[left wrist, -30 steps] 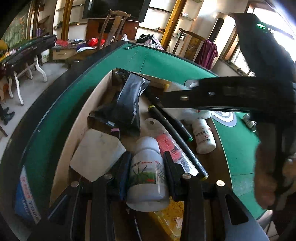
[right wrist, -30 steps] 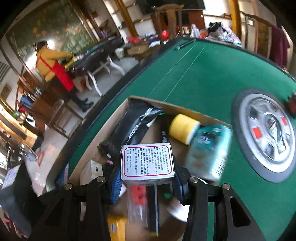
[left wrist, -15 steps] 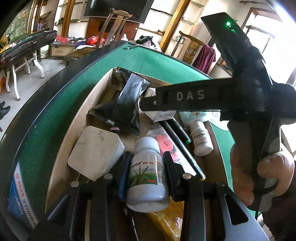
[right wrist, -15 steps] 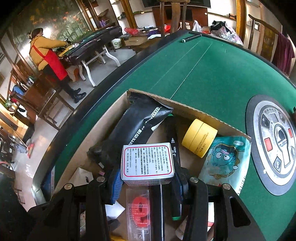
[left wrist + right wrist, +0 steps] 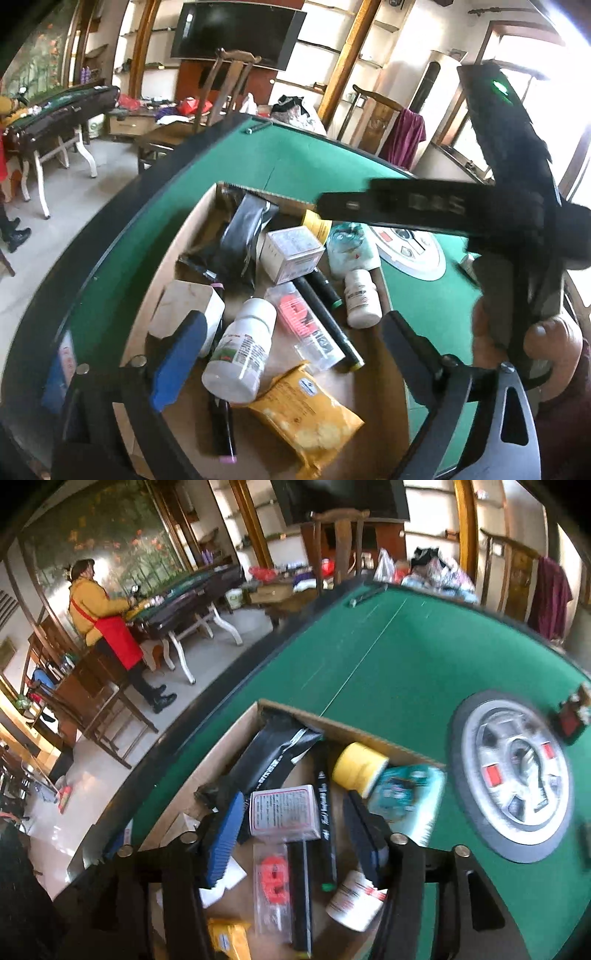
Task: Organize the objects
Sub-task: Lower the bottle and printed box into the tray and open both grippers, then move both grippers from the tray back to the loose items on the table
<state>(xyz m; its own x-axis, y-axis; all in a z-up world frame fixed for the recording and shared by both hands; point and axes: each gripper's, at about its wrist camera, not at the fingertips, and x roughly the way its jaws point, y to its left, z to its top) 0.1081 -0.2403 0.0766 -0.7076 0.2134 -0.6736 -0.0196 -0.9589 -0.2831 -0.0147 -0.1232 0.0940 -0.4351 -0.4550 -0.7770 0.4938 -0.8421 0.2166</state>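
Observation:
A cardboard box [image 5: 173,258] on the green table holds several items. A white bottle with a green label [image 5: 240,350] lies on its side in the box, below my left gripper [image 5: 284,347], which is open and empty above it. My right gripper [image 5: 295,834] is open above a small white carton with red-framed print [image 5: 284,810], which rests in the box; that carton also shows in the left wrist view [image 5: 293,253]. The right gripper's body [image 5: 517,229] crosses the left wrist view.
The box also holds a black pouch [image 5: 273,757], yellow tape roll [image 5: 358,768], teal packet [image 5: 402,794], black markers [image 5: 325,317], a small white bottle [image 5: 362,299], a yellow packet [image 5: 306,413] and a white block [image 5: 184,310]. A round hub [image 5: 517,775] sits mid-table.
Both grippers have opened and pulled back. The green-label bottle left my left gripper and now lies in the box. The white carton left my right gripper and rests in the box.

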